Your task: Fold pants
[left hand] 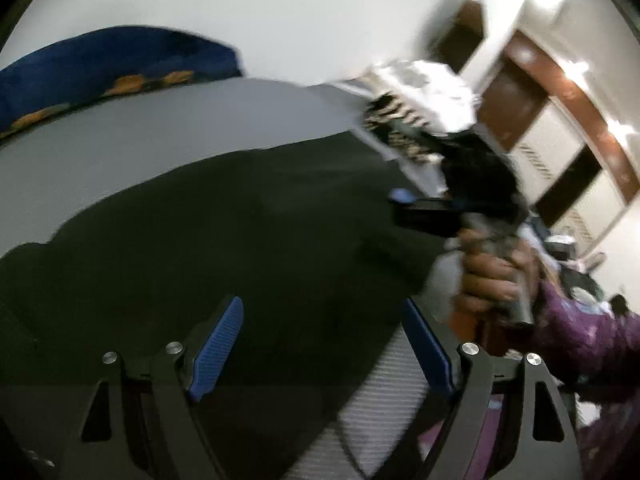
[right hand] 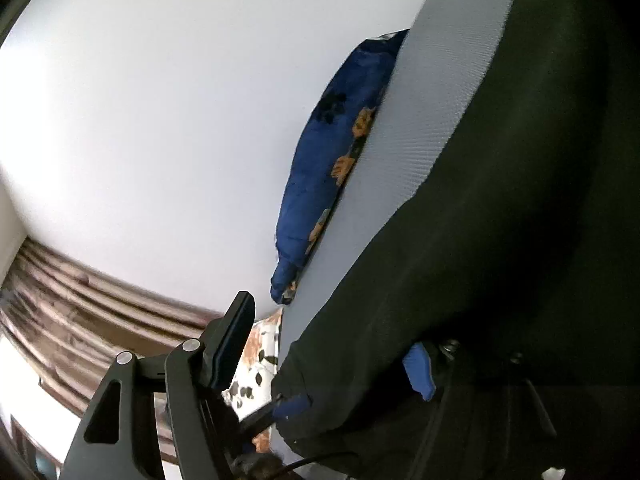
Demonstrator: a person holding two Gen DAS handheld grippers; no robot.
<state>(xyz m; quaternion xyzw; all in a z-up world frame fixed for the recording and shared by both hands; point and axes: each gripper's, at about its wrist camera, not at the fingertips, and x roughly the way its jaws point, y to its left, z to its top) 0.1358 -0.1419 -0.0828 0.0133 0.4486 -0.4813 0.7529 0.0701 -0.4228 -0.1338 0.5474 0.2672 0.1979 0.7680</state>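
Observation:
The dark pants [left hand: 240,216] lie spread on a light grey bed sheet [left hand: 200,120]. My left gripper [left hand: 324,344] is open just above the pants, its blue pads [left hand: 216,352] wide apart. In the left wrist view the right gripper [left hand: 424,212] is held in a hand at the pants' right edge. In the right wrist view the pants [right hand: 500,220] fill the right side. My right gripper [right hand: 332,344] is open; its right pad [right hand: 418,370] lies against the cloth. The left gripper's tip [right hand: 288,406] shows at the pants' near edge.
A blue pillow with orange prints [left hand: 120,68] lies at the bed's far edge against a white wall; it also shows in the right wrist view [right hand: 332,152]. A pile of patterned and white laundry [left hand: 412,108] sits at the bed's right end. Brown striped curtains [right hand: 80,312] hang at left.

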